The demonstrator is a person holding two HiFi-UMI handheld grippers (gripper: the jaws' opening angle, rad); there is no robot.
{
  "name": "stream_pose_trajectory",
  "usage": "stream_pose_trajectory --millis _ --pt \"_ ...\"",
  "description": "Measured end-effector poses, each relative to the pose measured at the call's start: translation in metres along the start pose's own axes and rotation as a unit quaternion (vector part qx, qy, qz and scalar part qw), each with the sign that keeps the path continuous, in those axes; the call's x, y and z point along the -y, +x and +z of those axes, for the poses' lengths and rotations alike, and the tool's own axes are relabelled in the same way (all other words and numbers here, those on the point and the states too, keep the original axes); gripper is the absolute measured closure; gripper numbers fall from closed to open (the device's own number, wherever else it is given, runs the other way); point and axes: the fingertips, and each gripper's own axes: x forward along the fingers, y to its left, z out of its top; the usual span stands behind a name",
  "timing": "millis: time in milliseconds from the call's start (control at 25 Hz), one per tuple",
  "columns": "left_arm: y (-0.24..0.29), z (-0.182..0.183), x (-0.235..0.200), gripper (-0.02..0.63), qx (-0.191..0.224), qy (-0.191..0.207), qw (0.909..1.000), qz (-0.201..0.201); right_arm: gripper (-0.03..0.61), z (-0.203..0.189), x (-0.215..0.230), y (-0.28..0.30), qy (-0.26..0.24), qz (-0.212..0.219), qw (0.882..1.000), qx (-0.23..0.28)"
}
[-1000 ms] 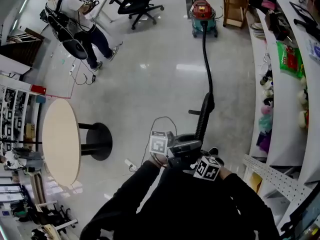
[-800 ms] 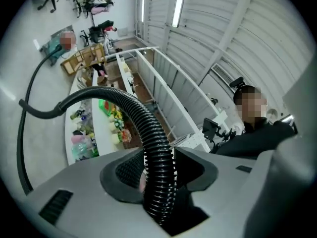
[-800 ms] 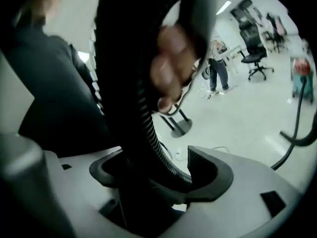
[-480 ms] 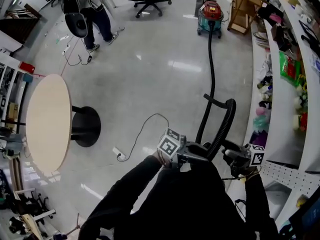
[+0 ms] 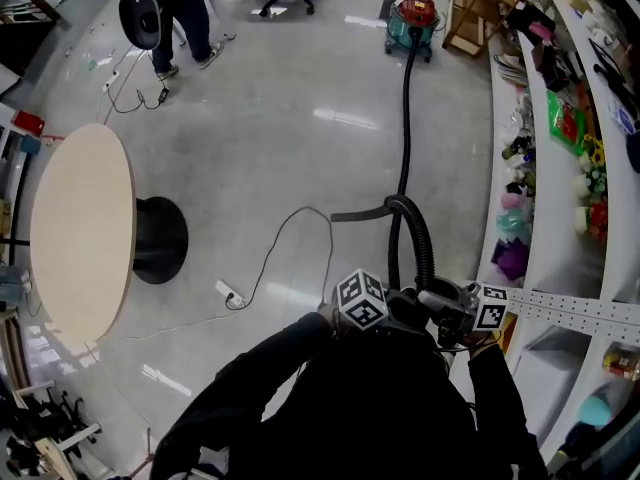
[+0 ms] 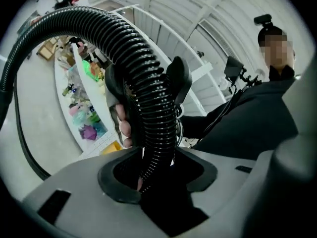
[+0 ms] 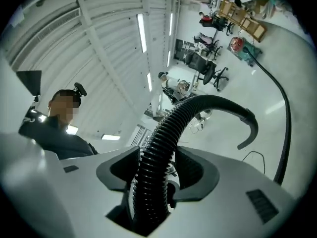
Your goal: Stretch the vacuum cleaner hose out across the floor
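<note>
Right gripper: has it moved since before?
Yes: right gripper moved rightward, toward the white shelf rail; its jaws have just been closing round the hose.

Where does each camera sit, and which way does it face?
Head view: on the person's head, facing steeply down at the floor, hose and vacuum cleaner; shows both sleeves, left gripper, right gripper.
Left gripper view: on that gripper, facing along its jaws, just closing on the hose, towards the shelves; shows the person's torso.
Right gripper view: on that gripper, jaws just closed further on the hose, facing the vacuum cleaner; shows the torso.
Both gripper views share hose and torso.
</note>
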Motion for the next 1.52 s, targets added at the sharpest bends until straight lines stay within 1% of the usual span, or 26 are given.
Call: stream_pose_trajectory --millis 40,120,280,400,480,600,680,720,800,840,880,920,960,1000,1080,1120,1160,1240,1320,1360,1440,1520 --pt "-0.003 -0.004 -0.001 0.425 -0.007 0.005 0.9999 0.011 0.352 -0.002 -0.003 0.000 -0.003 0.006 1.000 0.004" --pt "-0.015 -0.014 -0.004 0.413 -0.004 -0.003 0.9995 0.032 0.372 -0.005 -0.010 -0.001 -0.009 0.010 1.000 0.019" --pt "-0.050 -0.026 0.003 0.382 0.023 -0.018 0.9972 0.069 0.390 -0.017 -0.034 0.007 -0.064 0.013 0.998 0.012" --pt "-0.056 -0.023 0.019 0.367 0.038 -0.035 0.9962 0.070 0.398 -0.021 -0.056 0.001 -0.086 0.038 0.995 0.024" --pt "-0.052 -0.024 0.028 0.365 0.033 -0.033 0.9955 0.082 0.403 -0.026 -0.068 -0.013 -0.099 0.044 0.994 0.033" --pt "-0.042 -0.028 0.039 0.356 0.002 -0.029 0.9931 0.114 0.407 -0.043 -0.081 -0.040 -0.140 0.033 0.989 0.021" --pt "-0.028 -0.038 0.050 0.354 -0.036 -0.032 0.9903 0.131 0.407 -0.056 -0.090 -0.059 -0.157 0.033 0.987 0.015" --pt "-0.021 -0.047 0.054 0.354 -0.062 -0.029 0.9874 0.143 0.407 -0.061 -0.093 -0.070 -0.160 0.035 0.986 0.017" --pt "-0.012 -0.063 0.055 0.354 -0.115 -0.023 0.9771 0.178 0.407 -0.066 -0.095 -0.093 -0.161 0.038 0.986 0.025" --pt "-0.012 -0.067 0.054 0.354 -0.132 -0.021 0.9709 0.199 0.407 -0.069 -0.093 -0.103 -0.163 0.038 0.986 0.026" --pt "-0.014 -0.068 0.053 0.354 -0.135 -0.019 0.9659 0.220 0.407 -0.075 -0.089 -0.112 -0.166 0.035 0.985 0.021" --pt "-0.016 -0.065 0.052 0.354 -0.121 -0.017 0.9633 0.239 0.408 -0.086 -0.084 -0.120 -0.171 0.032 0.985 0.011" --pt "-0.017 -0.056 0.052 0.354 -0.090 -0.015 0.9633 0.252 0.408 -0.099 -0.078 -0.127 -0.177 0.030 0.984 -0.003" --pt "-0.015 -0.041 0.052 0.354 -0.046 -0.015 0.9646 0.259 0.408 -0.113 -0.073 -0.131 -0.184 0.029 0.982 -0.018" --pt "-0.002 -0.011 0.047 0.354 0.048 -0.033 0.9662 0.251 0.408 -0.142 -0.067 -0.136 -0.196 0.028 0.979 -0.046" --pt "0.010 -0.002 0.044 0.354 0.080 -0.047 0.9669 0.237 0.408 -0.155 -0.065 -0.137 -0.202 0.023 0.977 -0.061" --pt "0.022 0.001 0.042 0.346 0.102 -0.062 0.9684 0.219 0.408 -0.167 -0.064 -0.138 -0.209 0.015 0.975 -0.076" --pt "0.040 -0.002 0.042 0.322 0.132 -0.094 0.9714 0.174 0.408 -0.181 -0.064 -0.136 -0.218 -0.003 0.971 -0.097" --pt "0.043 -0.008 0.046 0.322 0.164 -0.113 0.9706 0.134 0.408 -0.187 -0.064 -0.135 -0.224 -0.018 0.968 -0.108" --pt "0.042 -0.012 0.050 0.322 0.178 -0.115 0.9703 0.117 0.408 -0.193 -0.063 -0.134 -0.230 -0.025 0.965 -0.120" --pt "0.045 -0.022 0.057 0.322 0.194 -0.111 0.9706 0.088 0.408 -0.213 -0.058 -0.128 -0.249 -0.036 0.954 -0.160" --pt "0.050 -0.035 0.059 0.322 0.194 -0.098 0.9723 0.085 0.408 -0.239 -0.049 -0.118 -0.267 -0.047 0.939 -0.211"
